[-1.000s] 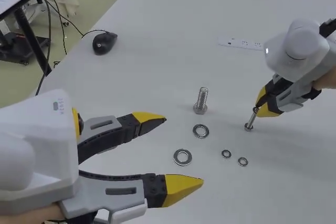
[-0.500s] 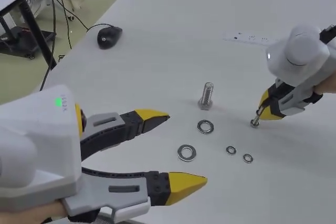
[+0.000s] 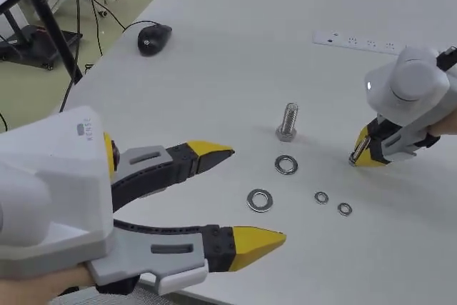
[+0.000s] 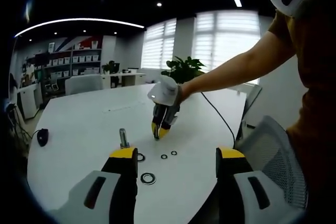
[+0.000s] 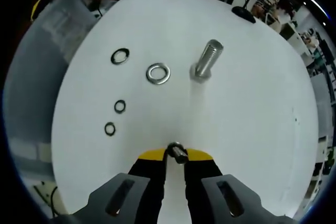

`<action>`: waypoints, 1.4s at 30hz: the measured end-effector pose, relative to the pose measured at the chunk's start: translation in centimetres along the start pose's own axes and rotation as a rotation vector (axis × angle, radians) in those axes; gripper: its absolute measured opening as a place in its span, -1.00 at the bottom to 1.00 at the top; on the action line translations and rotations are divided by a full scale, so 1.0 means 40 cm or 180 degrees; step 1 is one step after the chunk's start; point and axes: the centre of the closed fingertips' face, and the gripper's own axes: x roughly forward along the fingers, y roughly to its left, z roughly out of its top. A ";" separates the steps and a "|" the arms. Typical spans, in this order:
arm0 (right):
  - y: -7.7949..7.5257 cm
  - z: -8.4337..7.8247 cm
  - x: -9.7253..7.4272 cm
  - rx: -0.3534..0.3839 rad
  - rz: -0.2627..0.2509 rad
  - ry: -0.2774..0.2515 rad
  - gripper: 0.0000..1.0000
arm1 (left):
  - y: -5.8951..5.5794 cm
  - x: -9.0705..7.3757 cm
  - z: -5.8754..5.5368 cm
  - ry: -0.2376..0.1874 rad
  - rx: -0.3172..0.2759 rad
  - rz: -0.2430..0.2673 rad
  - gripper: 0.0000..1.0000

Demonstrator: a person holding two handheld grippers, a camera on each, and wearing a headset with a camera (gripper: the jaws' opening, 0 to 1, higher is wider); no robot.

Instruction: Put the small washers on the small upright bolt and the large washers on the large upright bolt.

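The right tool (image 3: 359, 155) is clamped on the small bolt (image 5: 177, 152), tilted close to the counter (image 3: 235, 48). The left tool (image 4: 177, 153) gapes wide, empty. The large bolt (image 3: 287, 121) stands upright, with two large washers (image 3: 286, 165) and two small washers (image 3: 321, 197) flat nearby.

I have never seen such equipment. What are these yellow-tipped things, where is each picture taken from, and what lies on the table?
A person holds one grasping tool in each hand; there is no robot. The head view comes from a camera on the person's head; the two round views come from cameras on the tools. The left tool is open and empty. The right tool is shut on the small bolt. On the table are the large bolt, two large washers, two small washers and a mouse.
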 end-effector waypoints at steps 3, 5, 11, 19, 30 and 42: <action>-0.003 -0.002 -0.002 0.0004 -0.0006 -0.0007 -0.65 | 0.002 -0.001 0.001 -0.0003 0.0000 0.0003 0.18; -0.002 -0.003 -0.006 -0.0004 -0.0020 -0.0008 -0.63 | 0.003 -0.001 0.003 -0.0010 0.0003 0.0005 0.18; 0.002 -0.004 -0.029 0.0011 -0.0060 -0.0010 -0.63 | 0.001 -0.001 0.006 -0.0001 0.0037 -0.0009 0.18; 0.036 -0.003 -0.062 0.0070 -0.0128 -0.0042 -0.64 | -0.018 -0.007 0.019 -0.0016 0.0119 -0.0037 0.18; 0.153 0.044 -0.069 0.0038 -0.0020 -0.0124 -0.64 | -0.061 -0.025 0.023 -0.0054 0.0193 -0.0087 0.19; 0.221 0.057 -0.021 -0.0009 0.0101 -0.0088 -0.64 | -0.077 -0.047 0.019 -0.0031 0.0268 -0.0064 0.19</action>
